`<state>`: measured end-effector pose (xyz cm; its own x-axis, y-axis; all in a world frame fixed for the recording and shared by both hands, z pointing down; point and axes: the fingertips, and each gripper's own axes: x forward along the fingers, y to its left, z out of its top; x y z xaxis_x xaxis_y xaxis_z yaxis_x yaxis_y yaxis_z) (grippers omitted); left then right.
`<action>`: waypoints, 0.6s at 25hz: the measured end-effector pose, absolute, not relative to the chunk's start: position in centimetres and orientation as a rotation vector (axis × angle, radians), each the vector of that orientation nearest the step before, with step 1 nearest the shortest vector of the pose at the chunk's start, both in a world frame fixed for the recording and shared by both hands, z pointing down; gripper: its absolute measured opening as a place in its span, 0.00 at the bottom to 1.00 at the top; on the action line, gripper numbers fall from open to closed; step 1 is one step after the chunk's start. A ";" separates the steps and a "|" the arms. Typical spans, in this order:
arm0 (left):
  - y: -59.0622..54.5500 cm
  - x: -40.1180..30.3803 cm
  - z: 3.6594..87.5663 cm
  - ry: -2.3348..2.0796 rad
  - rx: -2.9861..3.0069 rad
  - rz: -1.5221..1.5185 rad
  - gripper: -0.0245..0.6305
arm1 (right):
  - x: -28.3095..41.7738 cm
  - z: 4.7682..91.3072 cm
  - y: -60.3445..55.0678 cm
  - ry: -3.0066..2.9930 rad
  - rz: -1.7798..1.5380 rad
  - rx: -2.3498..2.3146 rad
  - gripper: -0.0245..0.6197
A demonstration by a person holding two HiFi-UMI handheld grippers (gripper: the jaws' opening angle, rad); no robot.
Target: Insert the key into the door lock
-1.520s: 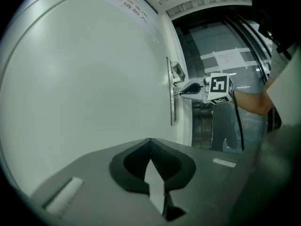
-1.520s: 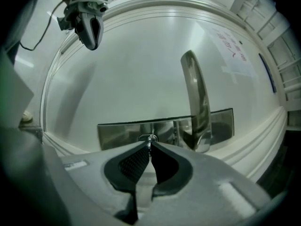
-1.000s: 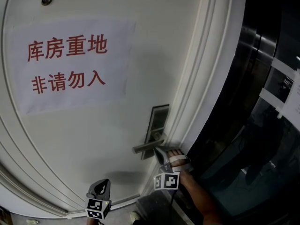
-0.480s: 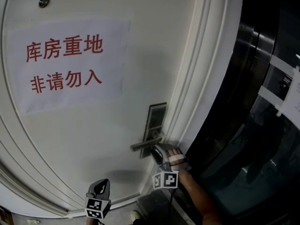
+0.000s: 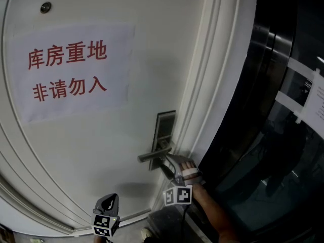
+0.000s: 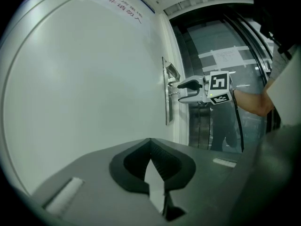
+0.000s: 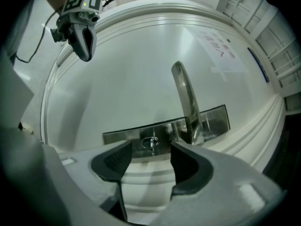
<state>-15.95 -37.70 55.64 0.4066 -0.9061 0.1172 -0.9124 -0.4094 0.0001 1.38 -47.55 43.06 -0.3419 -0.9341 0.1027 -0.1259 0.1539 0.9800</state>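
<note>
A white door carries a metal lock plate with a lever handle. In the right gripper view a small silver key sits in the keyhole of the plate, beside the handle. My right gripper points at that key and its jaws are opening. The pads stand on either side of the key and are off it. The head view shows this gripper just under the handle. My left gripper hangs low, away from the lock, shut and empty.
A paper sign with red characters is stuck on the door, with a peephole above it. The white door frame runs along the right. Beyond it stands dark glass with taped papers. A person's forearm holds the right gripper.
The right gripper stays under the handle and its fingers look a little wider apart. The door has slid slightly left in the head view. The left gripper has not moved.
</note>
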 end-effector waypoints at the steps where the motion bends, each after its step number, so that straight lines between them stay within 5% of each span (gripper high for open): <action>1: -37.7 -15.8 55.6 -1.668 2.585 0.152 0.04 | 1.4 43.0 -47.3 -1.661 -1.262 1.043 0.44; 4: -37.4 -15.5 55.4 -1.660 2.596 0.162 0.04 | 1.5 42.8 -46.1 -1.757 -1.217 1.072 0.40; 15: -35.9 -13.4 53.9 -1.603 2.672 0.163 0.04 | 3.8 40.6 -41.8 -2.040 -1.081 1.328 0.04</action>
<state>-13.44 -35.91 53.92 0.4666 -0.8788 0.1005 -0.8810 -0.4718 -0.0350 3.76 -41.79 40.64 -0.4186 -0.9077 -0.0300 -0.5347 0.2196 0.8160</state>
